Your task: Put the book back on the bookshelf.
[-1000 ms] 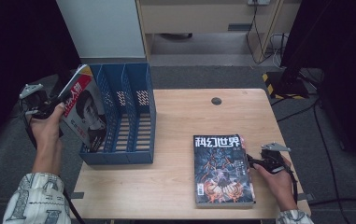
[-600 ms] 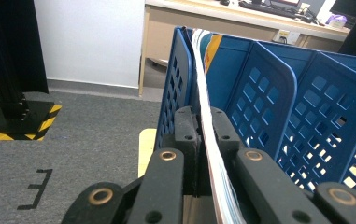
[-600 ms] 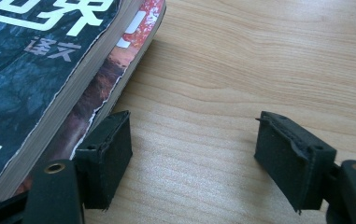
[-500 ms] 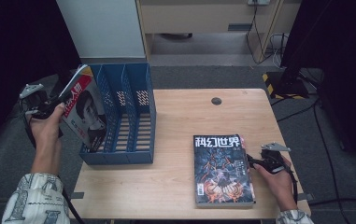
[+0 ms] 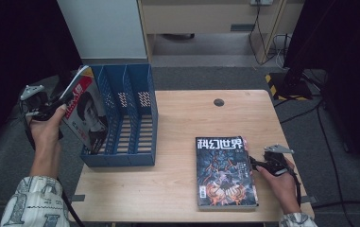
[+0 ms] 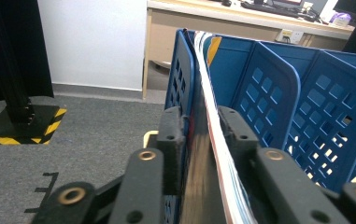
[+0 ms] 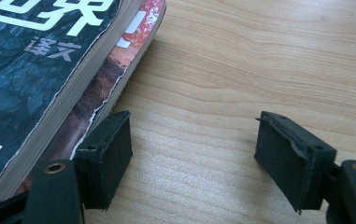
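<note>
1. Left tool [image 6: 199,135] straddles the red-covered magazine [image 5: 84,109]; its jaws have just been opening, with the magazine's edge between them and a sliver of gap at the pads, so the pinch is loosened.
2. That magazine stands tilted in the leftmost slot of the blue file rack [image 5: 125,118] — its top leans out to the left over the rack's wall, its long axis runs up and away, and the cover with a face faces the near side. White characters on the red cover are too small to read.
3. Right tool [image 7: 194,154] rests low on the bench [image 5: 182,189] with jaws spread and nothing between them; one jaw sits just beside the edge of the dark magazine [image 5: 225,172].
4. Dark magazine lies flat near the bench's right front, long axis running front to back, cover up, titled "科幻世界" in white — it sits on a second magazine [image 7: 119,70] with a reddish cover.
5. Light wood bench top; grey carpet around it, a white panel behind the rack, a desk beyond, cables and a black-and-yellow striped stand base [image 5: 286,85] at right.
</note>
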Tool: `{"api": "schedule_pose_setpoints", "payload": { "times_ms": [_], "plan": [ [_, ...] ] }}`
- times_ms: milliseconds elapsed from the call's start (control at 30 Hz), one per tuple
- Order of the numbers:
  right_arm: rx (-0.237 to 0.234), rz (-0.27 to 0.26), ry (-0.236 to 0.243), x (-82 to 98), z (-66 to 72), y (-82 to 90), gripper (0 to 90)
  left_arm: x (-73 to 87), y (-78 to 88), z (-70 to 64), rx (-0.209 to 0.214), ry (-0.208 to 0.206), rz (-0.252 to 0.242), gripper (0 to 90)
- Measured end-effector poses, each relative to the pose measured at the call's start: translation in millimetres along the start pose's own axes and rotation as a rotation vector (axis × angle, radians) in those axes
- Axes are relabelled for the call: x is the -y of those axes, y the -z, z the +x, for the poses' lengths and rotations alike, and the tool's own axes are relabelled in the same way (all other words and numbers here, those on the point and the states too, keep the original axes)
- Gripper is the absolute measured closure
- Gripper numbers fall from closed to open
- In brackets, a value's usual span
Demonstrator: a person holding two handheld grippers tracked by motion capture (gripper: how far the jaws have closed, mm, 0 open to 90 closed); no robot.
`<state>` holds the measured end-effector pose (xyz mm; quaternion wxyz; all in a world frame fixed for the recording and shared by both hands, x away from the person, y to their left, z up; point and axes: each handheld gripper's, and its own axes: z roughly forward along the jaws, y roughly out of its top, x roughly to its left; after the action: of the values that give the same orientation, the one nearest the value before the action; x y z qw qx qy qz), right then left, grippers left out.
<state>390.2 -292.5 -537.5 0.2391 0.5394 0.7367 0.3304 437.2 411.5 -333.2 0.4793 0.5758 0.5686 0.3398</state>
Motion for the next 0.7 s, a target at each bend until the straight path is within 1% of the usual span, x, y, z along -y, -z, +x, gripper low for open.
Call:
{"api": "schedule_pose_setpoints", "payload": {
  "times_ms": [100,167,233,267,300,333,367,567,700],
  "plan": [
    [0.0,0.0,-0.001,0.0,0.1,0.0,27.1,0.5,-0.2,0.5,-0.007,0.0,0.001,59.3],
    [0.0,0.001,-0.004,0.0,0.4,0.1,27.2,0.7,-0.1,0.8,-0.005,0.0,0.001,55.3],
    [0.001,0.0,-0.004,0.1,0.3,0.1,27.2,1.0,0.6,0.0,-0.006,-0.014,-0.002,51.3],
    [0.001,0.0,-0.004,0.1,0.3,0.1,27.2,1.0,0.6,0.0,-0.006,-0.014,-0.002,49.3],
    [0.001,0.0,-0.002,0.1,0.3,0.1,27.1,0.9,1.0,-0.6,-0.003,-0.024,-0.001,48.4],
    [0.001,0.0,-0.002,0.1,0.3,0.1,27.1,1.1,1.9,-2.4,-0.004,-0.043,-0.001,46.3],
    [0.001,0.0,-0.002,0.1,0.3,0.1,27.1,1.1,2.3,-3.0,0.0,-0.046,-0.004,45.1],
    [0.001,0.0,-0.002,0.2,0.3,0.2,27.1,0.4,5.0,-3.8,0.007,-0.044,-0.021,38.8],
    [0.0,0.001,-0.001,0.3,0.3,0.3,27.1,0.2,7.3,-4.5,0.016,-0.045,-0.019,34.2]
  ]
}}
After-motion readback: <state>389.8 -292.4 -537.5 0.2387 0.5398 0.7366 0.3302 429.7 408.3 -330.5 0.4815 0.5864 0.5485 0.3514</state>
